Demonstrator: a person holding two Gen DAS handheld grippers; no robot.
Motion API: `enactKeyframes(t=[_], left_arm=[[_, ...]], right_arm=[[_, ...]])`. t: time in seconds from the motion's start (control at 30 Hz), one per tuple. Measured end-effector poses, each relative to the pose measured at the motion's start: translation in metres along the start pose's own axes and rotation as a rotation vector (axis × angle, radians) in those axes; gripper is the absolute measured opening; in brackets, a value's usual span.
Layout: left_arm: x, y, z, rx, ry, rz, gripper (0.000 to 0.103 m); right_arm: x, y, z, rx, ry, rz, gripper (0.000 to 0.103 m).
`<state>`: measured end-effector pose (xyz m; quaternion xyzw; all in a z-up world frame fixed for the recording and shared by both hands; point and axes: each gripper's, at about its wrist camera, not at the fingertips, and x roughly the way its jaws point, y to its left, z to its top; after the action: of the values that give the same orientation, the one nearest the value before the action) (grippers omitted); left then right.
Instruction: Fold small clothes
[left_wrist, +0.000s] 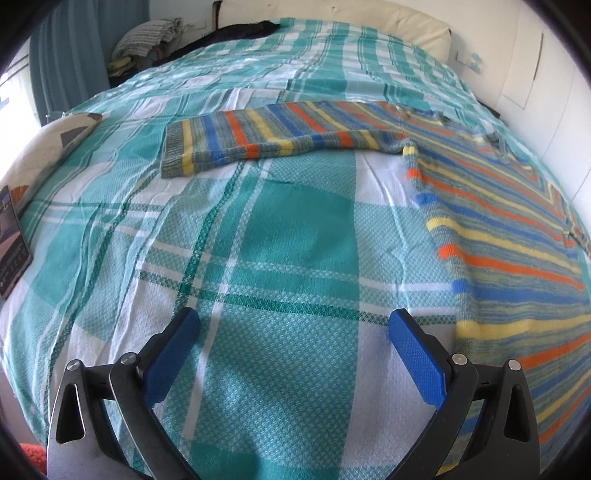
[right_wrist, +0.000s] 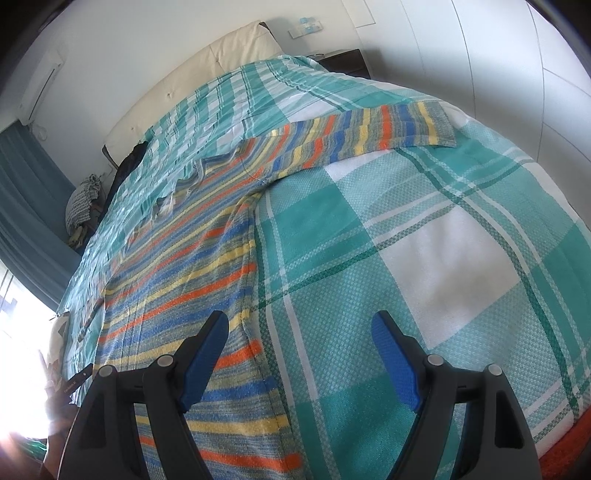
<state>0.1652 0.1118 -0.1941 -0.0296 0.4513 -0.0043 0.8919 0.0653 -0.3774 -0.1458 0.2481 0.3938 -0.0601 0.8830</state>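
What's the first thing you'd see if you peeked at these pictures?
A bright striped sweater in orange, blue and yellow lies spread flat on the bed, one sleeve stretched out to the side. Under it is a big teal and white checked bedspread covering the whole bed. Up close, the left gripper and the right gripper show blue pads, both wide open and holding nothing.

Striped knit sweater (left_wrist: 498, 221) flat on bed, sleeves outspread

A striped sweater (left_wrist: 498, 206) lies flat on the plaid bedspread (left_wrist: 258, 240), one sleeve (left_wrist: 266, 142) stretched out to the left. The left gripper (left_wrist: 293, 332) hovers over bare bedspread beside the sweater's hem, blue fingers (left_wrist: 417, 362) spread wide.
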Motion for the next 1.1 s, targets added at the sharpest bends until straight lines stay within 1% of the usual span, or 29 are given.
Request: enactKeyframes(t=[0.17,0.23,0.3,0.37,0.47,0.53,0.6,0.67,0.73,0.8,0.87,0.9,0.93,1.0,1.1], left_arm=[[0.003,0.0,-0.001,-0.001,0.006,0.002,0.102],[0.003,0.0,-0.001,0.003,0.006,0.003,0.102],[0.004,-0.001,-0.001,0.002,0.007,0.003,0.102],[0.004,-0.001,-0.001,0.003,0.008,0.004,0.102],[0.005,-0.003,-0.002,0.008,0.005,0.013,0.103],[0.007,-0.005,-0.002,0.015,0.0,0.026,0.103],[0.008,-0.007,-0.002,0.019,-0.006,0.039,0.103],[0.009,-0.007,-0.003,0.018,-0.011,0.044,0.103],[0.009,-0.007,-0.003,0.016,-0.013,0.045,0.103],[0.009,-0.007,-0.002,0.017,-0.012,0.045,0.103],[0.009,-0.007,-0.002,0.018,-0.013,0.045,0.103],[0.009,-0.007,-0.002,0.018,-0.013,0.045,0.103],[0.01,-0.006,-0.002,0.019,-0.014,0.046,0.103],[0.01,-0.007,-0.002,0.018,-0.014,0.045,0.103],[0.01,-0.007,-0.002,0.018,-0.013,0.046,0.103]], right_arm=[[-0.001,-0.001,0.001,0.015,-0.001,0.009,0.079],[-0.002,-0.003,0.004,0.032,0.002,0.03,0.079],[-0.005,-0.007,0.013,0.057,0.008,0.058,0.079],[-0.01,-0.017,0.033,0.078,-0.008,0.073,0.079],[-0.022,-0.046,0.08,0.117,-0.078,0.052,0.079],[-0.027,-0.076,0.115,0.168,-0.139,0.02,0.079],[-0.022,-0.107,0.148,0.23,-0.163,-0.008,0.079],[-0.008,-0.129,0.171,0.291,-0.137,0.015,0.079],[0.016,-0.152,0.19,0.362,-0.075,0.056,0.079],[0.029,-0.162,0.198,0.386,-0.064,0.032,0.078],[0.046,-0.166,0.201,0.393,-0.032,0.032,0.07],[0.057,-0.166,0.202,0.392,-0.001,0.038,0.066],[0.063,-0.168,0.202,0.388,0.023,0.032,0.065],[0.079,-0.166,0.202,0.371,0.072,-0.015,0.065],[0.095,-0.163,0.2,0.338,0.113,-0.069,0.065]])
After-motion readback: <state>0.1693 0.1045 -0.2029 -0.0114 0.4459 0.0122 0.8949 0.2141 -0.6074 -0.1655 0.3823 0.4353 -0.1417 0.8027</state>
